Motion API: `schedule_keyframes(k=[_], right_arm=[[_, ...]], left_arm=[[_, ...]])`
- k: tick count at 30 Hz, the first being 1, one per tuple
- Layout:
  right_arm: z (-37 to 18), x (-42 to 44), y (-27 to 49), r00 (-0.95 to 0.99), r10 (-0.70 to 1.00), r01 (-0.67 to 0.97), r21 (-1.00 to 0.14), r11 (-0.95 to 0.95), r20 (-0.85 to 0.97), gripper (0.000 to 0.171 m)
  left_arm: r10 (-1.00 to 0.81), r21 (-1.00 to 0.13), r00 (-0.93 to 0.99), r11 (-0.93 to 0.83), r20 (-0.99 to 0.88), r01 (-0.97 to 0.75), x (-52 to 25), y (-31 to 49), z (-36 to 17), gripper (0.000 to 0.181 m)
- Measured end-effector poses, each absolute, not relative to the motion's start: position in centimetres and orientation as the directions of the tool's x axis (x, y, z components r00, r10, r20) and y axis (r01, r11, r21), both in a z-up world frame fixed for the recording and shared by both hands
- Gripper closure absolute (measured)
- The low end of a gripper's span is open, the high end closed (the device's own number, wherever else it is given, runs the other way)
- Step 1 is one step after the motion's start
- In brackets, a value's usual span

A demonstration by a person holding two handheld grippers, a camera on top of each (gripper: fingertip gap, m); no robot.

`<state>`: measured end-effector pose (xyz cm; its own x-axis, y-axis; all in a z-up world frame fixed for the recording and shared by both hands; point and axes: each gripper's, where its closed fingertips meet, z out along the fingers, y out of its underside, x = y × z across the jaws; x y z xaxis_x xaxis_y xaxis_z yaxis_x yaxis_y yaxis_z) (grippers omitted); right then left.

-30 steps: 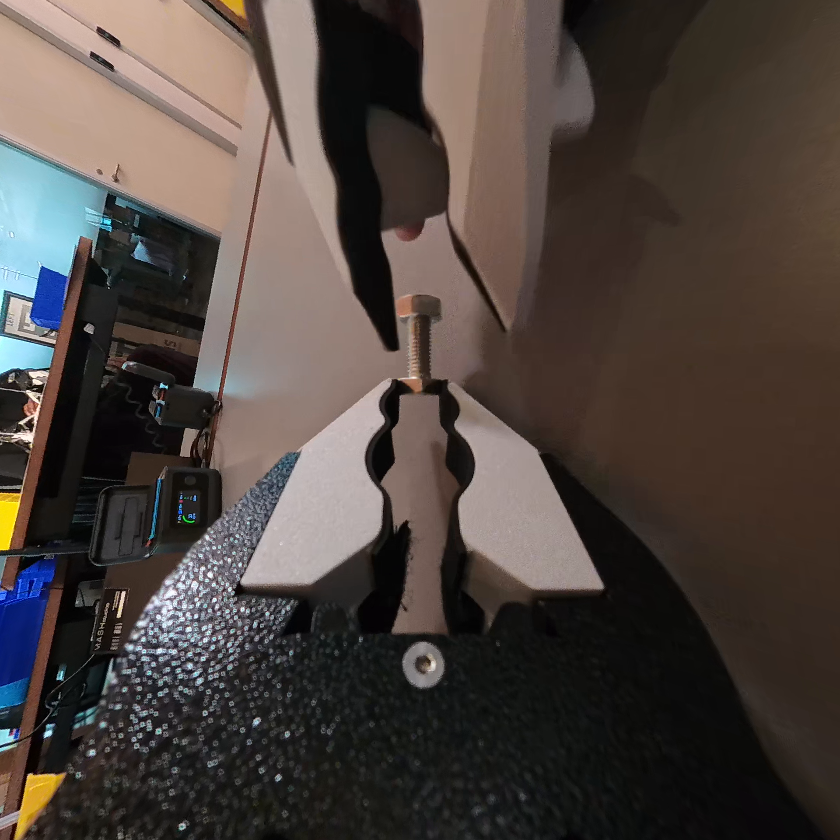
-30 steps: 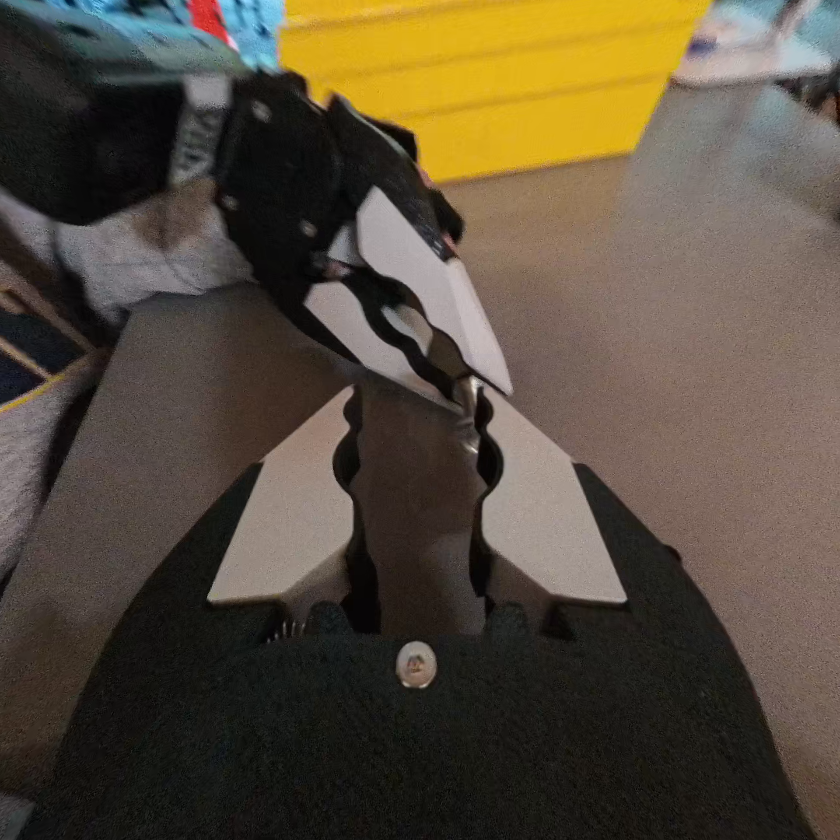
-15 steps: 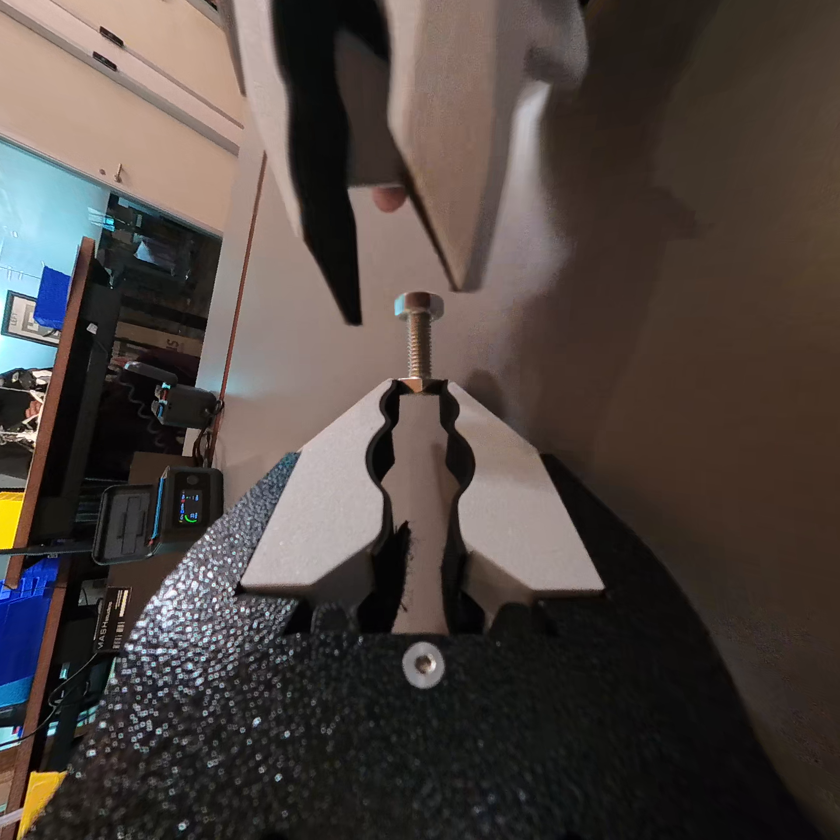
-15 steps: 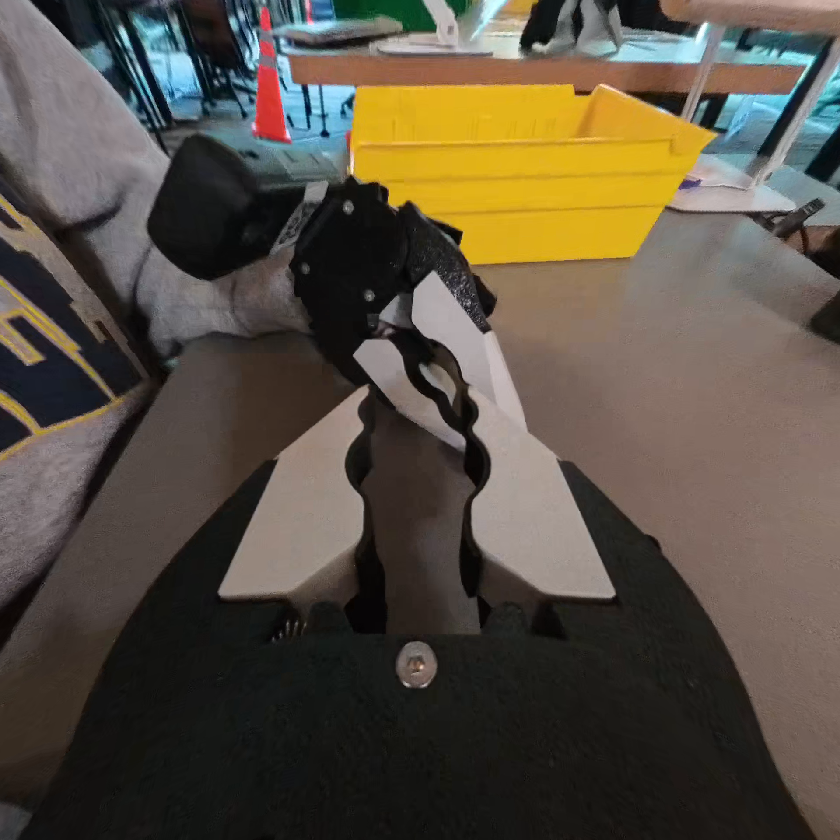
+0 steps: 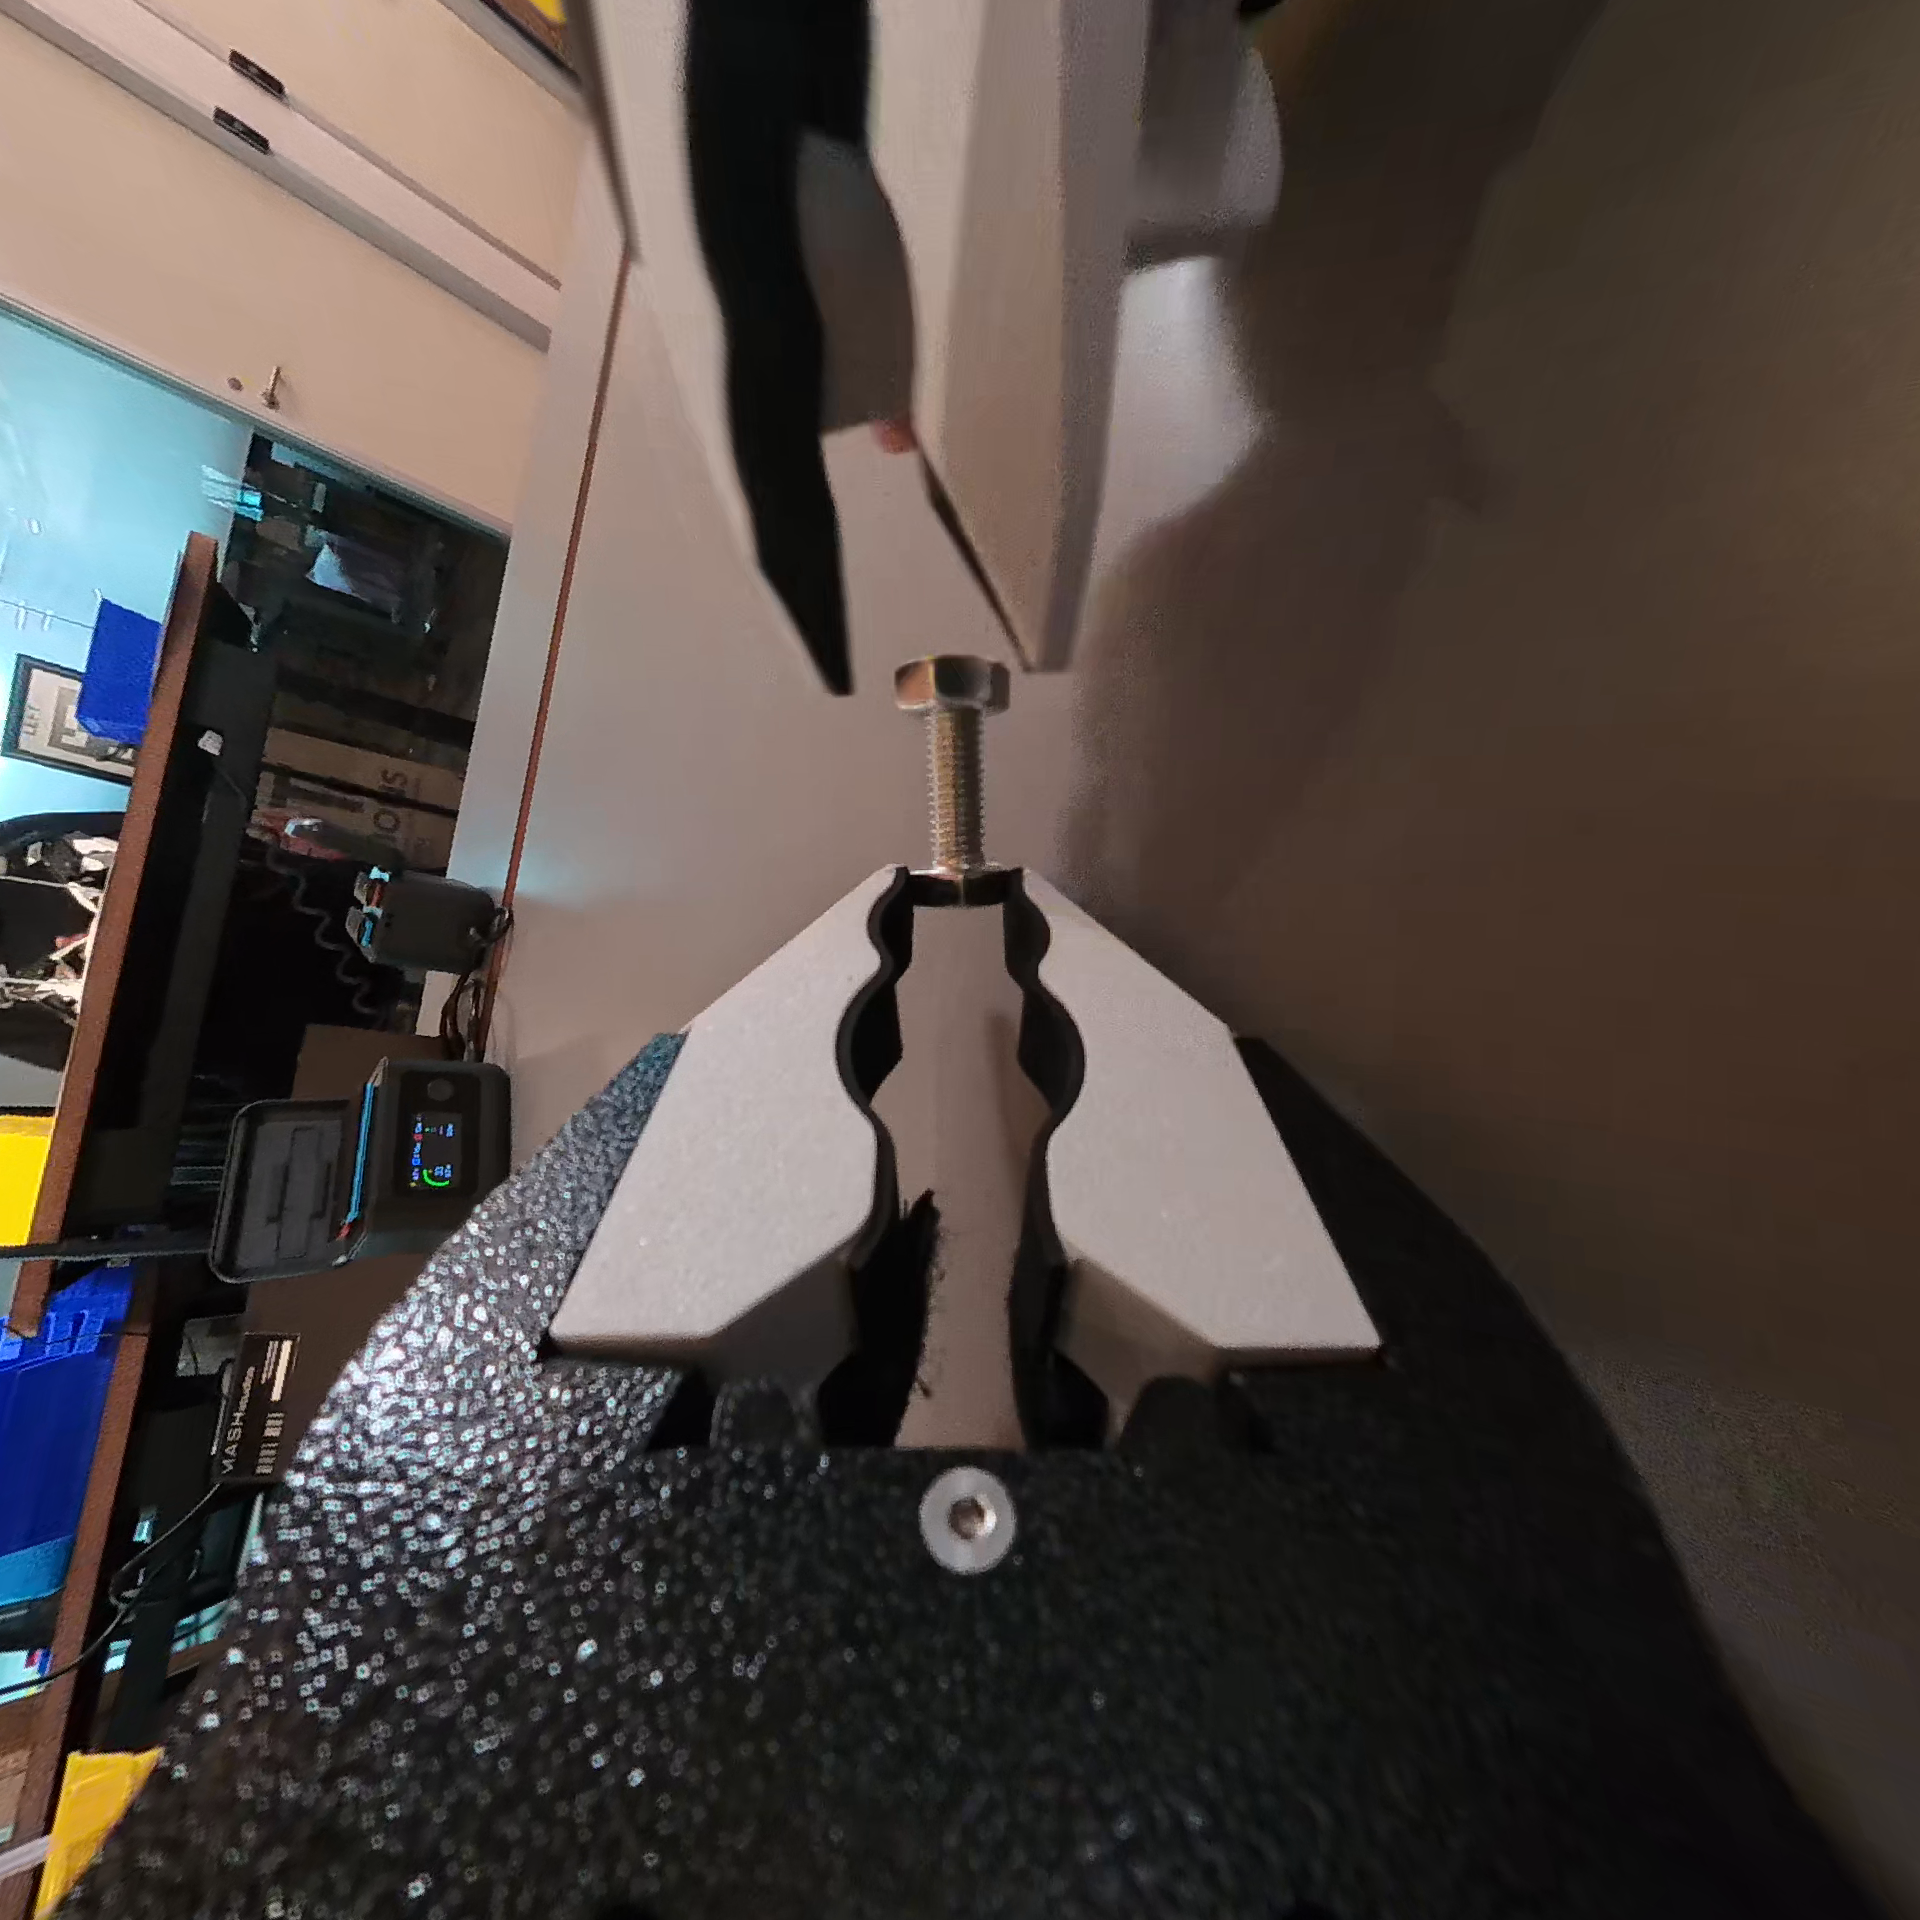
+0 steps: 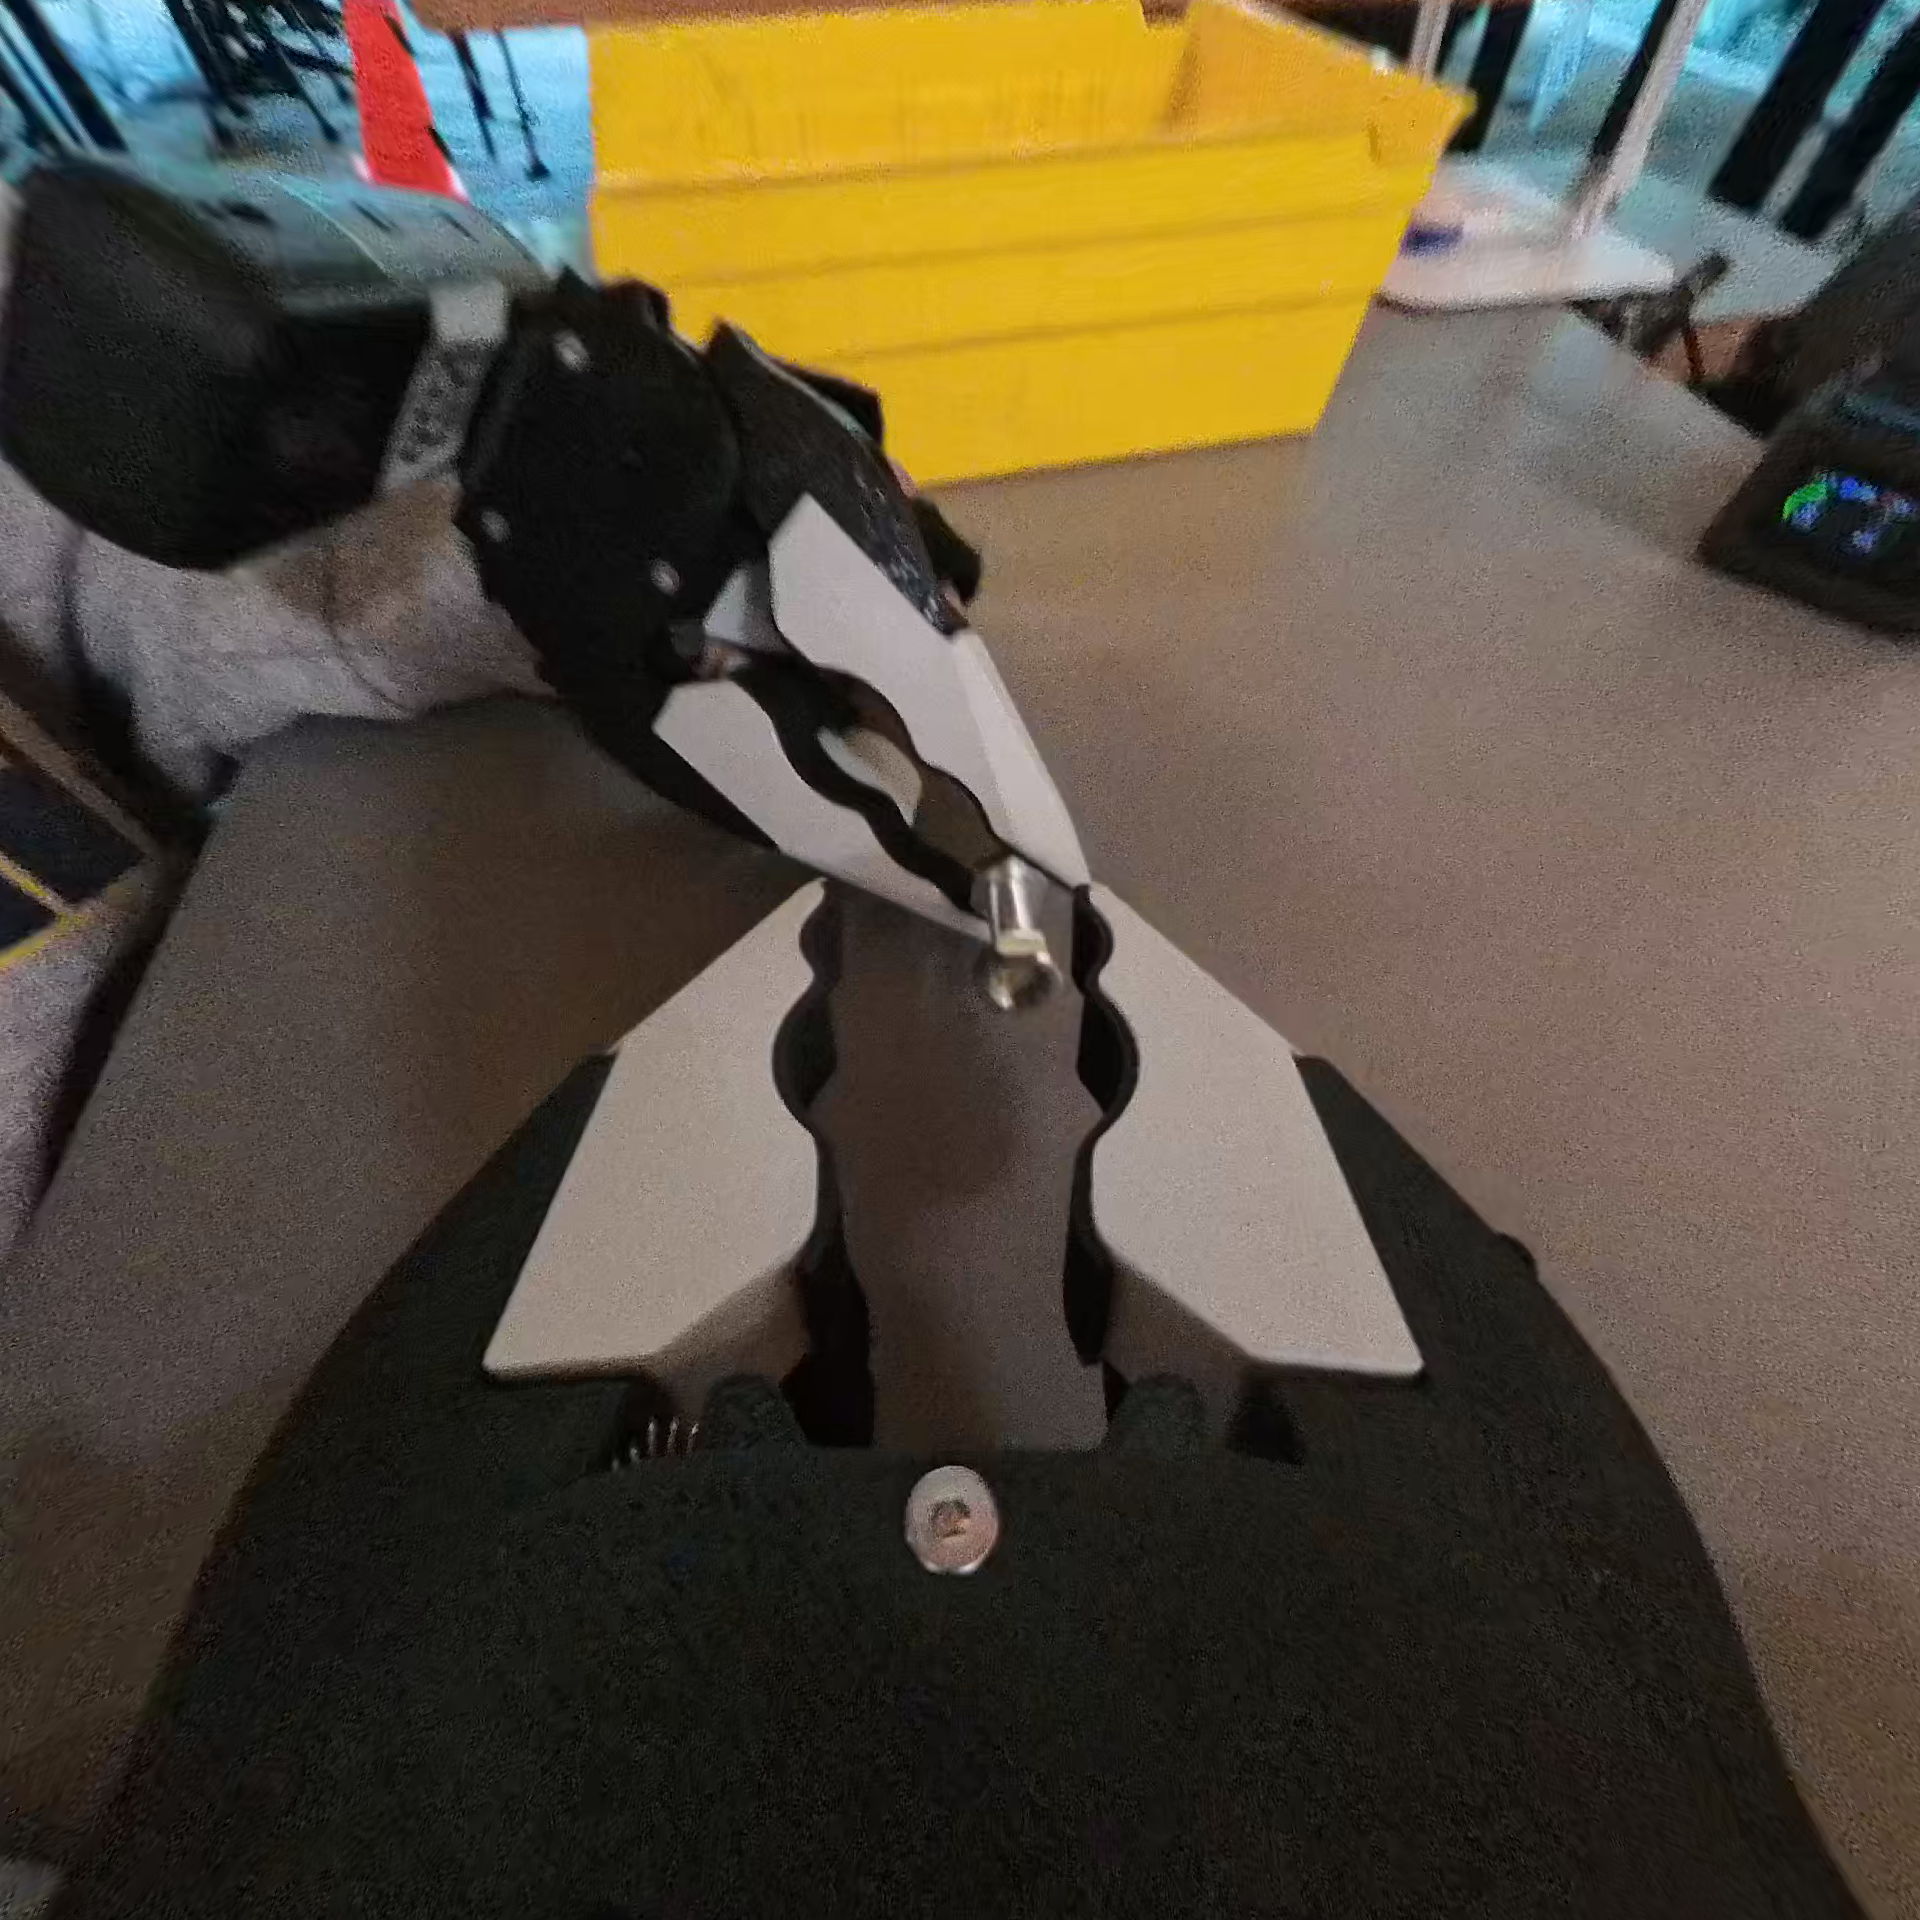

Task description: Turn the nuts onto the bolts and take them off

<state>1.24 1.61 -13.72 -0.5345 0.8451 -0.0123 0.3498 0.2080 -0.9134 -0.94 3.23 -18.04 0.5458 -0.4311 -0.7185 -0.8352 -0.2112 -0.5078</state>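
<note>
One bolt (image 5: 951,774) is seen in the left wrist view, gripped at its lower end, where a nut (image 5: 961,886) sits, between the tips of the left gripper (image 5: 961,883); its threaded shank projects straight out past the tips and ends in a hexagonal head. The left gripper's fingers (image 5: 769,1122) are thus pressed onto the nut end of the bolt, with only a narrow slot left between them. Just beyond the bolt's head, the right gripper (image 5: 940,665) is seen, its two fingertips spread to either side of the head; whether either tip touches the head cannot be told.

In the right wrist view the same bolt (image 6: 1016,935) is seen jutting from the left gripper (image 6: 1023,888) and lying between the spread tips of the right gripper (image 6: 951,894), nearer its right finger (image 6: 1216,1164). Behind the bolt, a yellow bin (image 6: 997,260) stands on the grey table (image 6: 1455,831). To the right of the bolt, well apart, a small dark device with a lit screen (image 6: 1839,509) rests on the table. To the left of the bolt, a grey sleeve (image 6: 260,644) is seen behind the left gripper's black body.
</note>
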Motion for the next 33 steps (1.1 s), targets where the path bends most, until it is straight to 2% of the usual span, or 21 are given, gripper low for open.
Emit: schedule_keyframes(k=[3, 5, 7, 10, 11, 15, 18, 20, 24, 25, 29, 31, 33], right_arm=[[-16.8, 1.5, 3.1, -0.474, 0.878, 0.512, -0.832, 0.215, -0.065, 0.125], [-17.7, 1.6, 2.5, -0.490, 0.868, 0.548, -0.802, 0.236, -0.079, 0.126], [-17.2, 1.2, 1.4, -0.529, 0.848, 0.491, -0.822, 0.287, -0.020, 0.123], [-14.2, 1.0, -0.8, -0.605, 0.784, 0.245, -0.905, 0.348, 0.138, 0.124], [-13.5, 0.9, -0.8, -0.592, 0.791, 0.215, -0.915, 0.341, 0.155, 0.124], [-16.3, 1.1, 2.7, -0.489, 0.871, 0.451, -0.839, 0.304, 0.053, 0.120], [-17.6, 1.6, 2.4, -0.499, 0.866, 0.531, -0.804, 0.268, -0.040, 0.119], [-17.3, 1.3, 1.2, -0.538, 0.843, 0.491, -0.819, 0.297, -0.017, 0.116], [-13.6, 1.0, -0.9, -0.594, 0.789, 0.221, -0.910, 0.350, 0.160, 0.116], [-13.3, 0.8, -0.3, -0.568, 0.808, 0.228, -0.913, 0.339, 0.159, 0.117], [-16.9, 1.5, 2.8, -0.483, 0.875, 0.508, -0.825, 0.247, -0.036, 0.115], [-17.5, 1.7, 2.4, -0.498, 0.864, 0.532, -0.811, 0.243, -0.068, 0.116], [-16.6, 1.3, 1.0, -0.545, 0.838, 0.459, -0.843, 0.280, -0.017, 0.114]], left_arm=[[-0.433, -0.507, 0.545, -0.212, -0.718, -0.836, -0.9, 3.2, -18.1, 0.166], [-0.434, -0.502, 0.542, -0.213, -0.720, -0.838, -0.9, 3.3, -18.1, 0.166], [-0.435, -0.505, 0.544, -0.214, -0.717, -0.836, -0.9, 3.2, -18.1, 0.166], [-0.436, -0.504, 0.546, -0.219, -0.716, -0.835, -0.9, 3.2, -18.2, 0.165], [-0.435, -0.505, 0.546, -0.218, -0.716, -0.835, -0.9, 3.2, -18.2, 0.165], [-0.433, -0.501, 0.543, -0.218, -0.719, -0.837, -1.0, 3.2, -18.1, 0.166], [-0.433, -0.503, 0.546, -0.219, -0.718, -0.836, -1.1, 3.1, -18.1, 0.166], [-0.434, -0.504, 0.546, -0.219, -0.717, -0.835, -1.0, 3.0, -18.0, 0.166], [-0.434, -0.504, 0.548, -0.222, -0.715, -0.835, -1.1, 2.5, -18.0, 0.165], [-0.433, -0.504, 0.548, -0.222, -0.716, -0.835, -1.2, 2.4, -18.0, 0.165], [-0.434, -0.499, 0.543, -0.223, -0.719, -0.838, -1.4, 1.7, -17.8, 0.166], [-0.435, -0.499, 0.544, -0.224, -0.718, -0.837, -1.4, 1.5, -17.7, 0.166], [-0.436, -0.502, 0.546, -0.222, -0.716, -0.836, -1.3, 1.3, -17.7, 0.166]])
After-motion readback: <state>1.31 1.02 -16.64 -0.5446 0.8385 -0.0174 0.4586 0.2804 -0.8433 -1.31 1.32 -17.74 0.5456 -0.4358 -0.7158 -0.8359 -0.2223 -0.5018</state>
